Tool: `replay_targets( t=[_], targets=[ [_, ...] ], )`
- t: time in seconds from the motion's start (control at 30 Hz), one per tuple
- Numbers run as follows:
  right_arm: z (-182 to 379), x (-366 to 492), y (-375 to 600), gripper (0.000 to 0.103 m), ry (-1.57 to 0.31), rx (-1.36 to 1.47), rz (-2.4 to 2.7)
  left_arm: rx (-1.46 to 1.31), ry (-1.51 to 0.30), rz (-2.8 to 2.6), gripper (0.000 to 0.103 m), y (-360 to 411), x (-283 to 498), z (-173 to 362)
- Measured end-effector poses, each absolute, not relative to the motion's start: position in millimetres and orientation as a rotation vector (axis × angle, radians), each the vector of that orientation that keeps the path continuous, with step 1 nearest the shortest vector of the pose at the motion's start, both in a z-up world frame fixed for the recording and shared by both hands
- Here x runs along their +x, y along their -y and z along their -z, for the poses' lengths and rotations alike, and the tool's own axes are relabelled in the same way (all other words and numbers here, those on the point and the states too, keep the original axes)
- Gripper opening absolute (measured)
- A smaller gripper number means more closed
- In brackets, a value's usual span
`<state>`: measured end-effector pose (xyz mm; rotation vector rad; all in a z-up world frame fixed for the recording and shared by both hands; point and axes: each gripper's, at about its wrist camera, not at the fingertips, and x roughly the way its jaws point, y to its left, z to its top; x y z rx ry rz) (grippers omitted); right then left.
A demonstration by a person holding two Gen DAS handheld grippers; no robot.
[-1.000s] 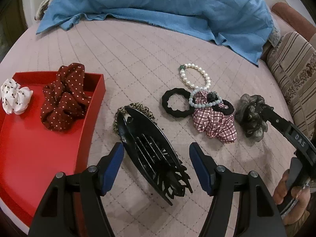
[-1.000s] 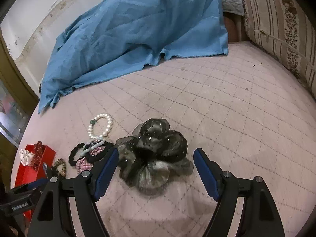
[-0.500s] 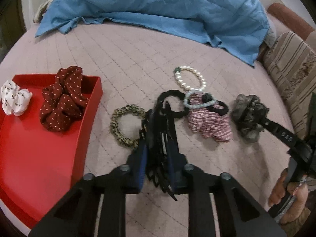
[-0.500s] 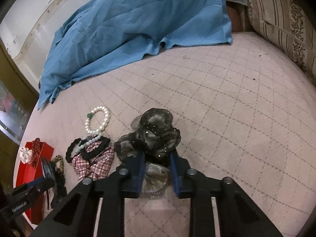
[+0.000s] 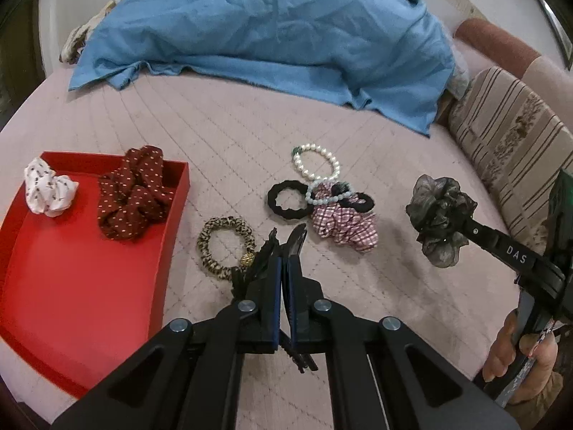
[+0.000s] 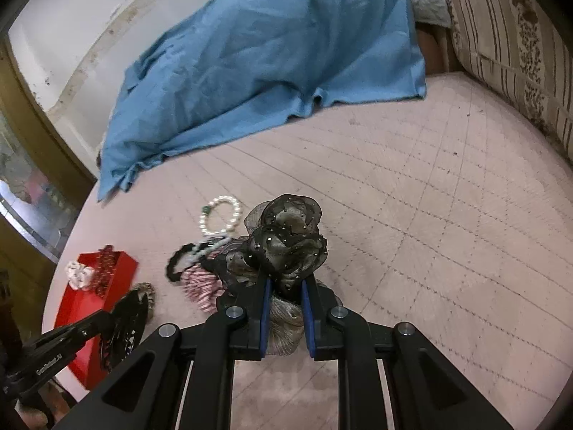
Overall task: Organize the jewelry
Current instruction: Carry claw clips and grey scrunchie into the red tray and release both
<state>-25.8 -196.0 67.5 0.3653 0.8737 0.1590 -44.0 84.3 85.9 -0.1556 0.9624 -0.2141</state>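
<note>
My left gripper point(image 5: 284, 261) is shut on a black claw hair clip point(image 5: 298, 240), lifted off the pink quilt beside a leopard hair tie point(image 5: 224, 247). Left of it lies a red tray point(image 5: 71, 304) holding a dark red dotted scrunchie point(image 5: 132, 193) and a white scrunchie point(image 5: 48, 188). My right gripper point(image 6: 284, 283) has its jaws closing, pads pressed on a grey sheer scrunchie point(image 6: 286, 240) raised above the quilt. A pearl bracelet point(image 5: 317, 165), black hair tie point(image 5: 286, 200), pale bead bracelet point(image 5: 326, 197) and plaid scrunchie point(image 5: 343, 225) lie between the grippers.
A blue cloth point(image 5: 268, 36) is heaped across the far side of the quilt. A striped cushion point(image 5: 508, 150) lines the right edge. A person's hand point(image 5: 515, 354) grips the right gripper's handle. The tray sits at the quilt's near left edge.
Both grippers went from open to shut, the left on the claw clip, the right on the grey scrunchie, and both rose with them. The leopard hair tie came into view.
</note>
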Motion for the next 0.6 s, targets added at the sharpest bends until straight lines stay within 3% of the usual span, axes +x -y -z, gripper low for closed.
replay_targets(
  t=[0.33,0.6],
  targets=[
    [-103,-60,155,0.017,-0.837,0.333,-0.258,-0.221,-0.868,0.162,0.003,-128,-87,-121],
    [-121,-75,87,0.017,-0.851,0.26,-0.395,-0.227,-0.789,-0.029,0.003,-210,-113,-140]
  ],
)
